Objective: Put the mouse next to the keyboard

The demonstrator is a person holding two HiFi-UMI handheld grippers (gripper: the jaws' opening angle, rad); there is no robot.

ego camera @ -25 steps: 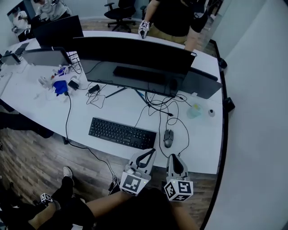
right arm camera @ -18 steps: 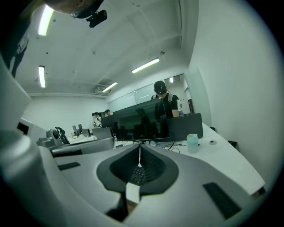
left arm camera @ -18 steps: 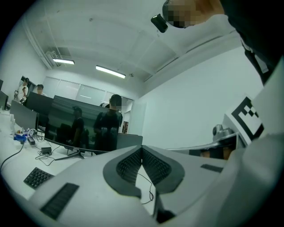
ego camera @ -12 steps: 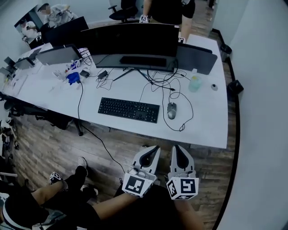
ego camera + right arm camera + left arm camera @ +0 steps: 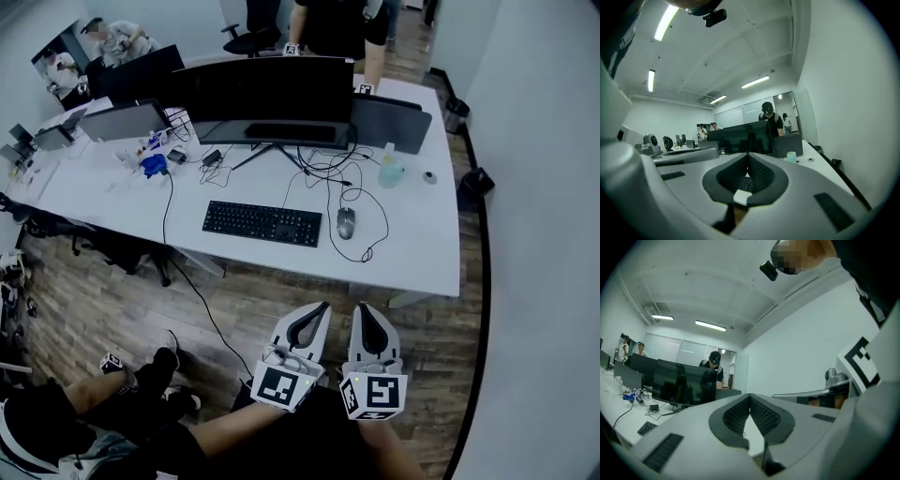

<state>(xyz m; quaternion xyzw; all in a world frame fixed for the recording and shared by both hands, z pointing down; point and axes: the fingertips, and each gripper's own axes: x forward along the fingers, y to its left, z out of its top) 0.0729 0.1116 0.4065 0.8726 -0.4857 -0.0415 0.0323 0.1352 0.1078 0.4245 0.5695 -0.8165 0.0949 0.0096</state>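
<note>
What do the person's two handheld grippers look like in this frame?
Both the left gripper and the right gripper are pale grey moulded shells tapering to a narrow tip, with black ribbed pads lining a teardrop-shaped opening. Each carries a white cube with black square markers at its rear. No cables show.

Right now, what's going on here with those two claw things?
A person stands apart from the white desk, holding two claws. The left claw and right claw are both shut and empty, above the wooden floor. The mouse lies on the desk just right of the keyboard, touched by neither claw.
</note>
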